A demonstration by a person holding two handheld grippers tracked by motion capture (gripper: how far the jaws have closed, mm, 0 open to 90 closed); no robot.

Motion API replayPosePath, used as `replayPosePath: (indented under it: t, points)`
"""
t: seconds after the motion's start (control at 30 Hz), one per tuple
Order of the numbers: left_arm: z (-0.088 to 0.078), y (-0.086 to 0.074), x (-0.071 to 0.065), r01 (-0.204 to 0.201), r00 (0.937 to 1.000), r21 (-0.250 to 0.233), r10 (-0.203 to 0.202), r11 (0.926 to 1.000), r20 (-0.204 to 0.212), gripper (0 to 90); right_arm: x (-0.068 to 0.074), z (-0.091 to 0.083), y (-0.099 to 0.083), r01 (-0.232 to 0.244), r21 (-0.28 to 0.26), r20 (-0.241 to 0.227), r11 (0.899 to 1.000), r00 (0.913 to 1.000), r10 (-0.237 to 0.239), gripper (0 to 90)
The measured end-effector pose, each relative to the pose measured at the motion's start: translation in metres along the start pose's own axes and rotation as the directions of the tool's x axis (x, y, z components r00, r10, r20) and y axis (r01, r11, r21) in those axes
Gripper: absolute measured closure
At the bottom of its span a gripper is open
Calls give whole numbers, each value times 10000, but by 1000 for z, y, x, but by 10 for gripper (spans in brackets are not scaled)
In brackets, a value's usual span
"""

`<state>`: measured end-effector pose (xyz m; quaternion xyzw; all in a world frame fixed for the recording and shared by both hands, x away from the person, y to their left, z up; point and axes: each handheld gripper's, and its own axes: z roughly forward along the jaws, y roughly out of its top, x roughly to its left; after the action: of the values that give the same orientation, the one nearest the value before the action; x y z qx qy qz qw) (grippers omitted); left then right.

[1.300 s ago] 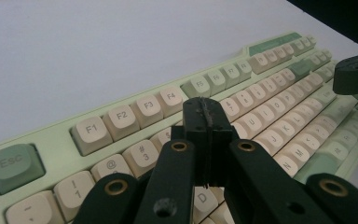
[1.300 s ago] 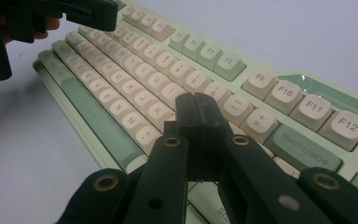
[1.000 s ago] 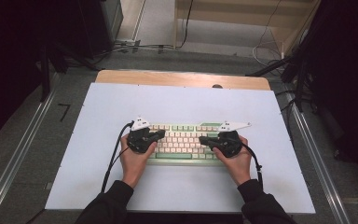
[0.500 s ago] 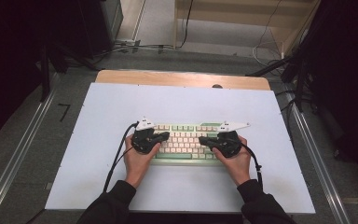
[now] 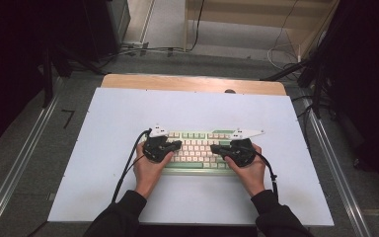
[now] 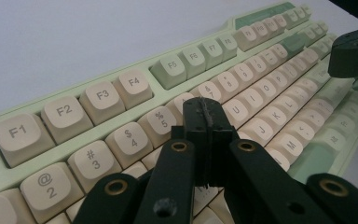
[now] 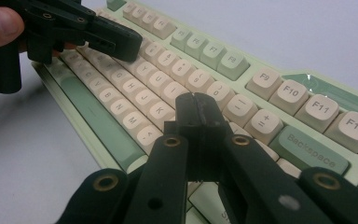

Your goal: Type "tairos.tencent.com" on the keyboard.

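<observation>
Here we see a pale green keyboard (image 5: pixel 197 150) with cream keys lying near the middle of a white table (image 5: pixel 128 113), its long side running across the high view. Both grippers hover over it, one at each end, pointing inward toward each other.

The left gripper (image 6: pixel 206 122) has its two black jaws pressed flat together, pad against pad, with nothing between them. In the left gripper view its tip hangs over the number row, about where the keys marked 5 and 7 sit; we cannot tell whether it touches a keycap or floats just above. In the high view the left gripper (image 5: pixel 176 144) sits over the keyboard's left part, held by the left hand (image 5: pixel 148 170).

The right gripper (image 7: pixel 199 114) is likewise fully closed, jaws meeting along a thin seam and gripping nothing. In the right gripper view its tip stands above the keys near the minus and plus keys, just short of the green Backspace key (image 7: pixel 310 149); contact with the keys is again unclear to us. In the high view the right gripper (image 5: pixel 215 148) lies over the keyboard's right part, carried by the right hand (image 5: pixel 250 173).

A cable (image 5: pixel 126 170) trails from the left gripper toward the table's near edge.
</observation>
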<state>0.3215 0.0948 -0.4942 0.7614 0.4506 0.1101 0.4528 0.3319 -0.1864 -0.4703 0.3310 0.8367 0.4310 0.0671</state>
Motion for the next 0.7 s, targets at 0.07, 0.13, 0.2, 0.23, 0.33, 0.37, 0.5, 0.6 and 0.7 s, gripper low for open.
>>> replayPosePath:
  t: [0.07, 0.13, 0.2, 0.23, 0.33, 0.37, 0.5, 0.6, 0.7]
  points:
    - [0, 0, 0, -36, 10000, 26, 36, 10000, -12, 900, 0, 0, 0, -8, -8, -12, 10000, 10000, 8, 876]
    - [0, 0, 0, -32, 10000, 36, 32, 10000, -19, 900, 0, 0, 0, 0, -10, -15, 10000, 10000, 0, 876]
    - [0, 0, 0, -29, 10000, 46, 29, 10000, -25, 900, 0, 0, 0, -5, -11, -18, 10000, 10000, 5, 876]
    - [0, 0, 0, -21, 10000, 51, 21, 10000, -18, 900, 0, 0, 0, -2, -14, -19, 10000, 10000, 2, 877]
    - [0, 0, 0, -39, 10000, 86, 39, 10000, -39, 900, 1, 0, 0, 2, -26, -20, 10000, 10000, -2, 877]
    - [1, 0, 0, -51, 10000, 121, 51, 9999, -42, 900, 1, 0, 0, 5, -27, -21, 10000, 10000, -5, 876]
    - [2, 0, 0, -71, 9999, 272, 73, 9996, -81, 900, 1, 0, 0, 2, -29, -21, 10000, 10000, -2, 877]
    - [1, 1, -1, -228, 9996, 361, 234, 9991, -159, 900, 1, 0, 0, 7, -37, -27, 10000, 10000, -7, 876]
    - [0, 1, -3, -212, 9997, 206, 213, 9996, -71, 900, 1, 0, 0, 30, -52, -37, 10000, 10000, -31, 876]
